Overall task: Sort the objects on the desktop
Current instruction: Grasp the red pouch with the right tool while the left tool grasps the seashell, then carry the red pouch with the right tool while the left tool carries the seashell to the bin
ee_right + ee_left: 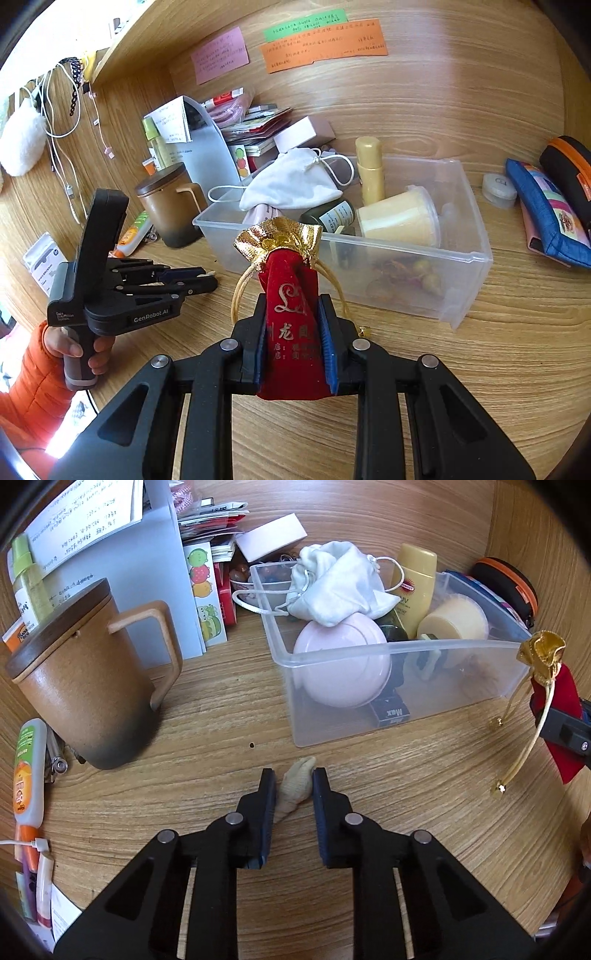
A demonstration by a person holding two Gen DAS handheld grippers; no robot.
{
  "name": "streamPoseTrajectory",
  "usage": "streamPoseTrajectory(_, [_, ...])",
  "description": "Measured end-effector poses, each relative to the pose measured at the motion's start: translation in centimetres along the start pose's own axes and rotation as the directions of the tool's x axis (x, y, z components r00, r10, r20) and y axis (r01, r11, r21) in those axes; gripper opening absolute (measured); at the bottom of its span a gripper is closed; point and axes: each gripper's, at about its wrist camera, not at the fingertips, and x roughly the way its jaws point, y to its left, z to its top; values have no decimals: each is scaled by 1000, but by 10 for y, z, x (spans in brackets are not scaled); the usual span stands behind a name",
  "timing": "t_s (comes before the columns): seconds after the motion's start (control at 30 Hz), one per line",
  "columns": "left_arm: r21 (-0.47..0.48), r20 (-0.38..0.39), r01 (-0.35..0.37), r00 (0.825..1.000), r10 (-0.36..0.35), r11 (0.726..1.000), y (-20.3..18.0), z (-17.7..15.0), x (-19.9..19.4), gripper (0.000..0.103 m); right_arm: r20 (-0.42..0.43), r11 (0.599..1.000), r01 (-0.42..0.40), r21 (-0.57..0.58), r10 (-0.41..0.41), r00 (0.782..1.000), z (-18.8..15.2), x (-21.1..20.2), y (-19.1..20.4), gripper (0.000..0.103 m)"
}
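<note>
A small beige ridged piece, shaped like a spiral shell (pixel 295 792), lies on the wooden desk. My left gripper (pixel 293 775) is shut on it, one pad on each side, a little in front of the clear plastic bin (pixel 369 653). My right gripper (pixel 291 299) is shut on a red velvet pouch (pixel 291 295) with a gold top and gold cords, held above the desk just before the bin's (pixel 461 254) near wall. In the left wrist view the pouch (pixel 554 698) shows at the right edge. The left gripper (pixel 210 277) appears at the left of the right wrist view, with a hand in an orange sleeve (pixel 37 369) holding it.
Inside the bin are a white drawstring bag (pixel 332 583), a pink round case (pixel 340 664), a yellow bottle (pixel 412 587) and a cream cup (pixel 454 620). A brown lidded mug (pixel 85 686), a tube (pixel 27 771) and stacked papers stand to the left. A blue pouch (pixel 546 214) and an orange-black case (pixel 569 166) lie to the right.
</note>
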Motion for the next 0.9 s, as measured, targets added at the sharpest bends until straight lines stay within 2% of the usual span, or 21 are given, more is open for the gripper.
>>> streamPoseTrajectory(0.17, [-6,9,19,1000,-19,1000,-1,-6,-10,19,10,1000,8,-5,-8,1000,4,-5,1,22])
streamPoseTrajectory(0.47, [9,102,56,993,-57,998,-3,-2,-51,19,39,1000,21,-14,-20,999,18,-13,4,22])
streamPoseTrajectory(0.77, [42,171,82,981,-88,996,-22,24,-73,19,81,998,64,-23,-62,995,36,-22,0,22])
streamPoseTrajectory(0.9, [60,200,70,977,-80,996,-24,35,-80,19,100,995,98,-30,-95,990,47,-26,-6,22])
